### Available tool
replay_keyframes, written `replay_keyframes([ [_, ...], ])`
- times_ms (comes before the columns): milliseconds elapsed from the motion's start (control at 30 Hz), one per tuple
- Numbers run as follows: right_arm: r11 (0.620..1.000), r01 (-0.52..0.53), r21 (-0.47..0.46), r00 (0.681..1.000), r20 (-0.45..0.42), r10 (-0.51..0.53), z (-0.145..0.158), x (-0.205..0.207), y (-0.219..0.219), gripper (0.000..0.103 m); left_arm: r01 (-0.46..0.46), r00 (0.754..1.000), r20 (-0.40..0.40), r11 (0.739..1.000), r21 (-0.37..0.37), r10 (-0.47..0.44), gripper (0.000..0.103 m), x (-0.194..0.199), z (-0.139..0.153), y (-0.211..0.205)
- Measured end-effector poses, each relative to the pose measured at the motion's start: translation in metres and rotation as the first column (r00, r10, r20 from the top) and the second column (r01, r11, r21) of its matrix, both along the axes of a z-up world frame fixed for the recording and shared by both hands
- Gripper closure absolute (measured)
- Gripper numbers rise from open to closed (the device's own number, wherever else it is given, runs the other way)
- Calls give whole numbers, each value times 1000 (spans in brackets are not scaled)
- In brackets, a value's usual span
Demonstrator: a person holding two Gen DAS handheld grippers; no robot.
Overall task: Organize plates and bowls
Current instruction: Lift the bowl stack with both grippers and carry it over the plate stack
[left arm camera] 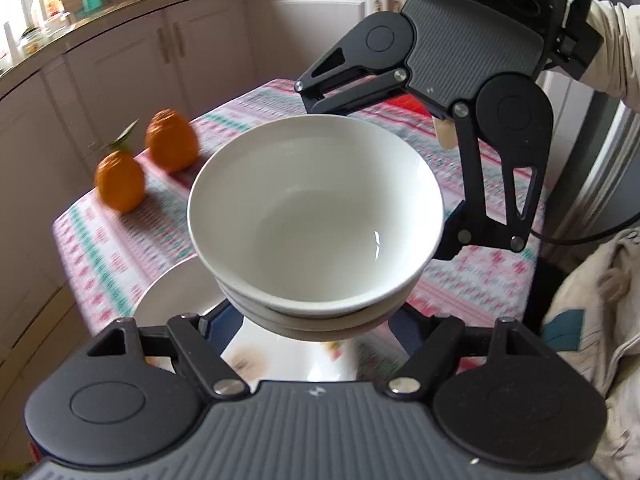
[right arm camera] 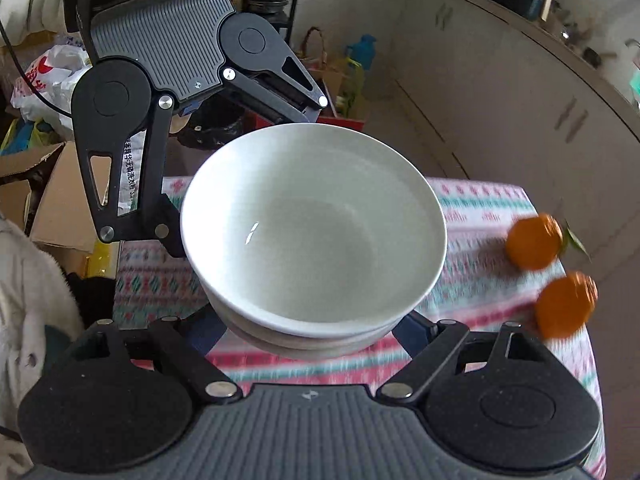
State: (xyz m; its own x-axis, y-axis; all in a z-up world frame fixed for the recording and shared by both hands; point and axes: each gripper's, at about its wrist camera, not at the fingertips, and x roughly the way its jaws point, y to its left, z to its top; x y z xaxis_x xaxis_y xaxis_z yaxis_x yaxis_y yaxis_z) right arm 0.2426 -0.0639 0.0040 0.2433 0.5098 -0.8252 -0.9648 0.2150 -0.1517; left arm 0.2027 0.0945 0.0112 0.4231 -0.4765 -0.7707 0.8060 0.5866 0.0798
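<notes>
A stack of white bowls (left arm camera: 316,220) is held in the air above the table, gripped from opposite sides by both grippers. My left gripper (left arm camera: 316,320) is closed against the near side of the stack; its fingertips are hidden under the bowls. My right gripper (left arm camera: 384,184) holds the far side in the left wrist view. The same stack (right arm camera: 312,236) fills the right wrist view, with my right gripper (right arm camera: 312,332) below it and the left gripper (right arm camera: 240,176) opposite. A white plate (left arm camera: 172,296) lies on the table beneath the stack.
Two oranges (left arm camera: 144,164) sit near the table's left edge and also show in the right wrist view (right arm camera: 548,272). The table has a patterned pink and green cloth (left arm camera: 120,240). Kitchen cabinets (left arm camera: 140,60) stand behind. Boxes and bags (right arm camera: 48,184) clutter the floor.
</notes>
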Motion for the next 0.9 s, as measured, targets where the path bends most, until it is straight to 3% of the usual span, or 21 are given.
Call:
replay_keyframes([
  [333, 999, -34, -5, 998, -46, 33, -29, 29, 55, 12, -69, 997, -35, 997, 32, 70, 25, 17, -22, 47],
  [900, 1000, 9, 9, 994, -113, -7, -34, 42, 60, 12, -70, 996, -50, 998, 5, 70, 25, 29, -30, 60],
])
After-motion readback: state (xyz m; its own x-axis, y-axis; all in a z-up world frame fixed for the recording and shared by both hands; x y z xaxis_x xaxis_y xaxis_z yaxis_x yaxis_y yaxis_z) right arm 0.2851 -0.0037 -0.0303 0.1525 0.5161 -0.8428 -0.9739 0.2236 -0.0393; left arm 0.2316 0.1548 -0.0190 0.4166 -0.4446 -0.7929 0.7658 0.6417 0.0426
